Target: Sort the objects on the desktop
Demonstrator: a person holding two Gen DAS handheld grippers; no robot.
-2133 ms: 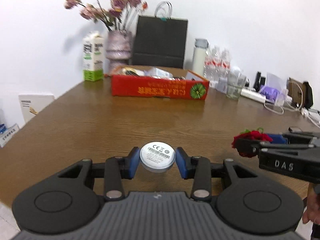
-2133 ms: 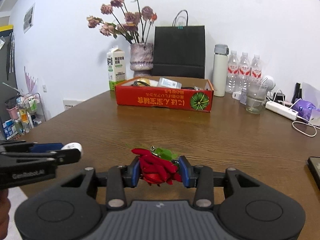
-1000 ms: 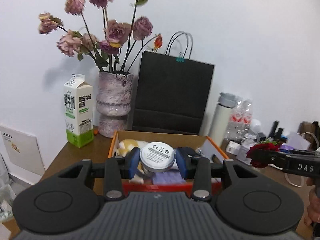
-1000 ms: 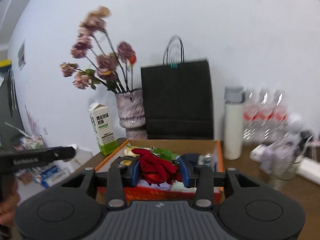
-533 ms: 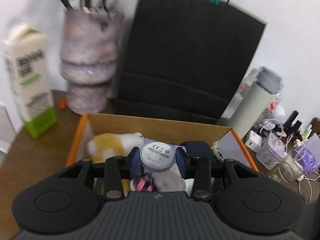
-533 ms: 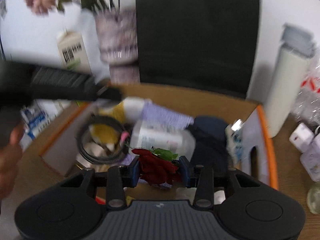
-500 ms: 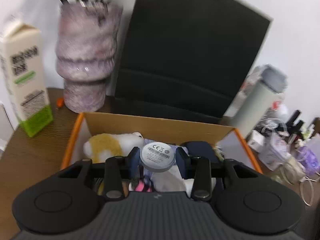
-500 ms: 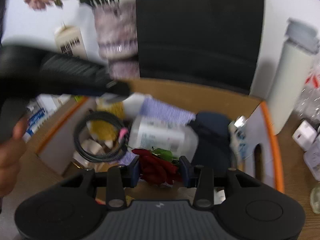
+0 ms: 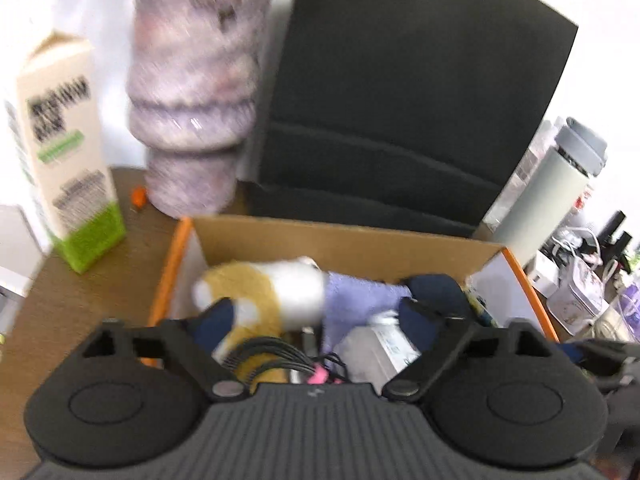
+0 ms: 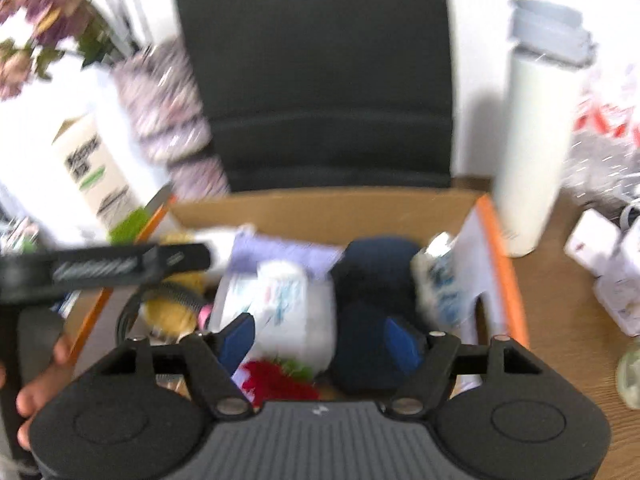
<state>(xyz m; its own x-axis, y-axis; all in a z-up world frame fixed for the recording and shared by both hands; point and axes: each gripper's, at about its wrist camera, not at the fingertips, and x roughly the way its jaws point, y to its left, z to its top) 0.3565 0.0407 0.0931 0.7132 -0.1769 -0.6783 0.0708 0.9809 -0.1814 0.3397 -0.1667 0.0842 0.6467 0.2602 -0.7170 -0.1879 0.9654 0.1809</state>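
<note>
Both tongs spread | red fabric flower (image 10: 276, 380) in cardboard box (image 10: 328, 210)

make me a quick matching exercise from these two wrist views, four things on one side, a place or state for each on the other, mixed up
Things:
1. red flower
2. milk carton
3. white flask
4. left gripper

Places or states:
a. standing on the table left of the vase
b. open, nothing between its fingers, over the box
c. lying in the box below the open right gripper
d. standing outside the box at its right corner

Pairs: 1-c, 2-a, 3-d, 4-b
</note>
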